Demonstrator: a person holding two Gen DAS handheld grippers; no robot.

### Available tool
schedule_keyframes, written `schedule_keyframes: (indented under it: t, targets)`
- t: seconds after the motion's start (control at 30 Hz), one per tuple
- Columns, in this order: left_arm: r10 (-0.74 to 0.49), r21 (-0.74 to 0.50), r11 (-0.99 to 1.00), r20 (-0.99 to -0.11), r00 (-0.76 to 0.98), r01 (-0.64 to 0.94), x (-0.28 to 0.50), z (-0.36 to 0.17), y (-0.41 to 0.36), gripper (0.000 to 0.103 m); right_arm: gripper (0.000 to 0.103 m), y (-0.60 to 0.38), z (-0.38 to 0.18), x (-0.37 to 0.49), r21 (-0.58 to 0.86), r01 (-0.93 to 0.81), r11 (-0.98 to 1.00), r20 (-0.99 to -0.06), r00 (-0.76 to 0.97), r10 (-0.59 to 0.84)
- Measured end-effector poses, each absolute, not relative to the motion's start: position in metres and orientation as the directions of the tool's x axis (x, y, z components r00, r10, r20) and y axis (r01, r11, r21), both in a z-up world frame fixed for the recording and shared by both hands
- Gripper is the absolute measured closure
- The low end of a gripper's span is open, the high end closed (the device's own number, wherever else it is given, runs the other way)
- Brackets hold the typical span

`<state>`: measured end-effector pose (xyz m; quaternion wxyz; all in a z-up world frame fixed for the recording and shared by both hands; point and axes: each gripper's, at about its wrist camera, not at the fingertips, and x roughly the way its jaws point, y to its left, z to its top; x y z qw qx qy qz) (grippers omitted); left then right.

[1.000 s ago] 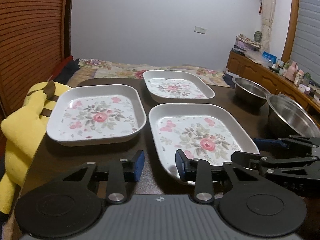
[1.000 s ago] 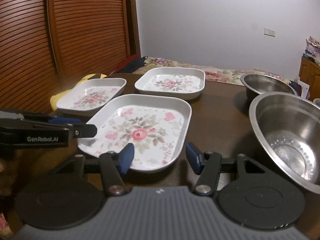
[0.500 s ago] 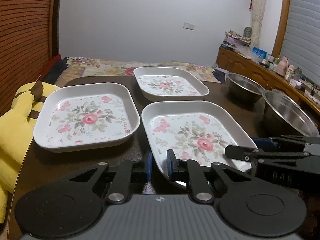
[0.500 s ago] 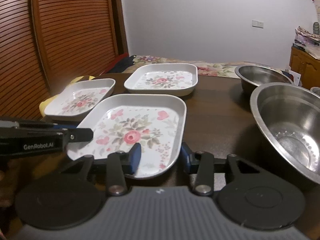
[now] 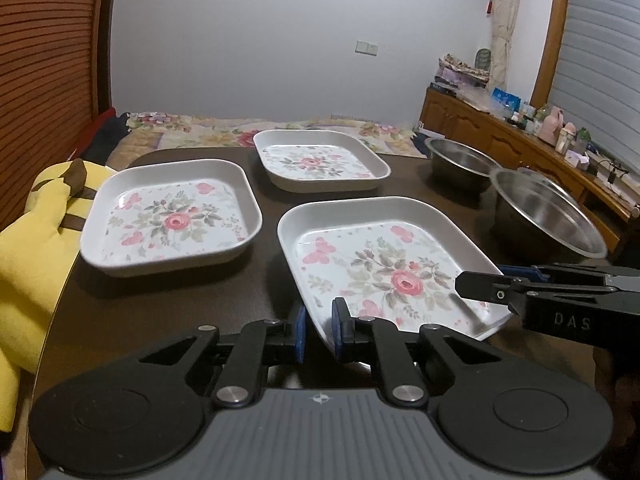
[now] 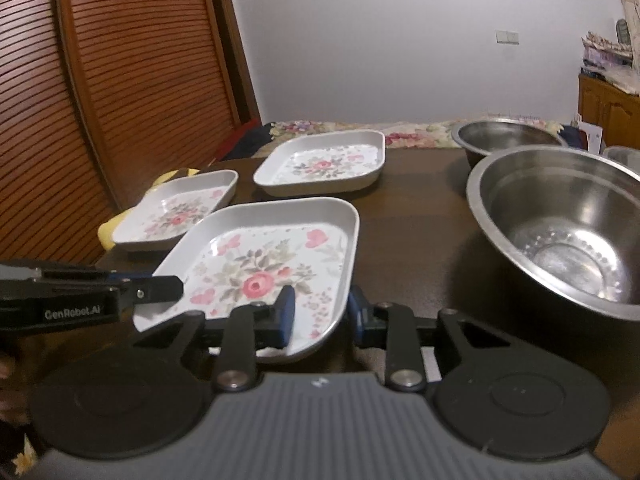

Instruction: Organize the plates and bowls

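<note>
White melamine, printed with pink roses: three square floral plates on a dark brown table (image 5: pixel 172 312). From the left wrist view, nearest floral plate (image 5: pixel 384 268) at lower centre, its near-left corner rim caught between the blue pads of the left gripper (image 5: pixel 319 330), jaws drawn together and clamped on that rim. Second floral plate (image 5: pixel 172 216) resting flat to the left, apart from the nearest one; third floral plate (image 5: pixel 320 164) farther back, near the table's far edge. Two steel bowls at the right, the large steel bowl (image 5: pixel 548 216) nearer, the small steel bowl (image 5: pixel 460 164) behind it. Yellow plush toy (image 5: pixel 36 240) just beside the table's left edge. Right gripper (image 5: pixel 500 280) reaching in from the right over the nearest plate's near-right corner. From the right wrist view, same nearest floral plate (image 6: pixel 272 264) in front, its near-right corner rim between the blue pads of the right gripper (image 6: pixel 320 312); jaws just now closing in, left pad inside the plate, right pad outside the rim, firm contact impossible to tell. Left gripper (image 6: pixel 156 288) entering from the left at the plate's near-left corner. Large steel bowl (image 6: pixel 560 232) at right, small steel bowl (image 6: pixel 508 136) beyond. Slatted wooden door (image 6: pixel 120 80) behind at left.
</note>
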<state>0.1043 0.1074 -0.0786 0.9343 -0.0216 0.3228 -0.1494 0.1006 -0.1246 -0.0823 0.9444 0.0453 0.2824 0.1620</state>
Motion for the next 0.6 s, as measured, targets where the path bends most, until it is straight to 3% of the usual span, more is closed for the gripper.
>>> schedule_keyframes:
  t: [0.6]
  targets:
    - [-0.254, -0.099, 0.964, -0.606, 0.754, 0.245, 0.047, -0.078, 0.114, 0.088, 0.072, -0.122, -0.087, 0.045, 0.229, -0.356, 0.906, -0.521, 0.741, 0.423]
